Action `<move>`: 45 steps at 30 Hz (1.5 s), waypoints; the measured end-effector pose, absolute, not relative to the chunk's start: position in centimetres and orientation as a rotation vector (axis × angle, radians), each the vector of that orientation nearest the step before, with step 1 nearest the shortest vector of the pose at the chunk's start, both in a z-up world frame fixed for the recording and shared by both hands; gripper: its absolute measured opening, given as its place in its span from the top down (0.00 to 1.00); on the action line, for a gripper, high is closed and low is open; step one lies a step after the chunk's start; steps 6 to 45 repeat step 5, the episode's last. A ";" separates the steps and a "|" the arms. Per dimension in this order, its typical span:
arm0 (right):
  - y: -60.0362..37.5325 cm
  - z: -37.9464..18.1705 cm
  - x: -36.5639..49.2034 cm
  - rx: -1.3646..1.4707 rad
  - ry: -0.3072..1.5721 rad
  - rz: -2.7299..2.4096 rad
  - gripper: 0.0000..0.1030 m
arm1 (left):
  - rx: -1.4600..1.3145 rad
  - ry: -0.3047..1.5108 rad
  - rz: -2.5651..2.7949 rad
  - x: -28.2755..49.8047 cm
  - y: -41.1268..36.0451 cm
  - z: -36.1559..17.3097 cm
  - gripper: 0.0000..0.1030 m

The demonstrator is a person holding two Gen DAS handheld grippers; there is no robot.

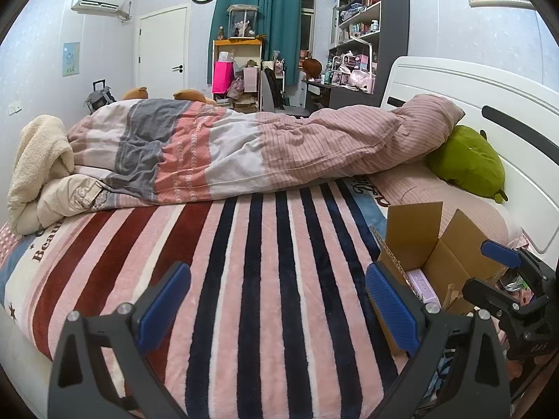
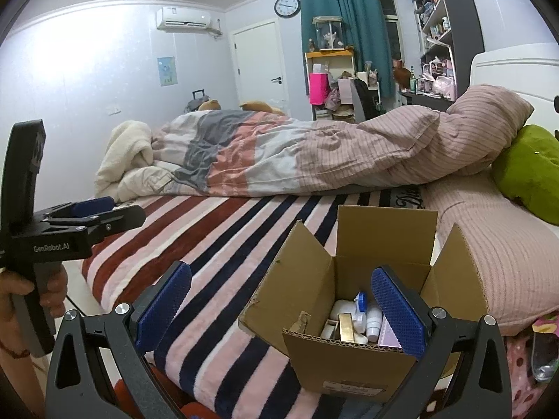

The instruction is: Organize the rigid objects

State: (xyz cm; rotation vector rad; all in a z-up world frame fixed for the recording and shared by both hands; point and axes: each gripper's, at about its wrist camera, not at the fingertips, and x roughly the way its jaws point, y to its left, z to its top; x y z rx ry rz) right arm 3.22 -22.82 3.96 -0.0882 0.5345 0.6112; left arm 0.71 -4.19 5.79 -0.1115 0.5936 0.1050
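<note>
Right wrist view shows a big bed (image 2: 244,244) with a striped blanket (image 2: 216,279). A brown cardboard box (image 2: 349,359) stands upright on the blanket, near the pillow (image 2: 496,251), flaps open and pointing up. Small things lie inside: white bottles (image 2: 374,321), a gold box (image 2: 347,326) lying long-ways front to back, a pink box (image 2: 389,340). The right tongs (image 2: 279,303) are wide open and hold nothing; one finger hangs over the box. The left tongs (image 1: 277,302) are wide open too, empty, beside the box.
</note>
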 end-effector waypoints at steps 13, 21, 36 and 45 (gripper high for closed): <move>-22.6 4.1 3.2 -0.090 0.538 0.610 0.00 | -0.111 0.592 0.096 0.7 -4.1 5.8 0.03; -22.6 4.1 3.2 -0.090 0.538 0.610 0.00 | -0.111 0.592 0.096 0.7 -4.1 5.8 0.03; -22.6 4.1 3.2 -0.090 0.538 0.610 0.00 | -0.111 0.592 0.096 0.7 -4.1 5.8 0.03; -22.6 4.1 3.2 -0.090 0.538 0.610 0.00 | -0.111 0.592 0.096 0.7 -4.1 5.8 0.03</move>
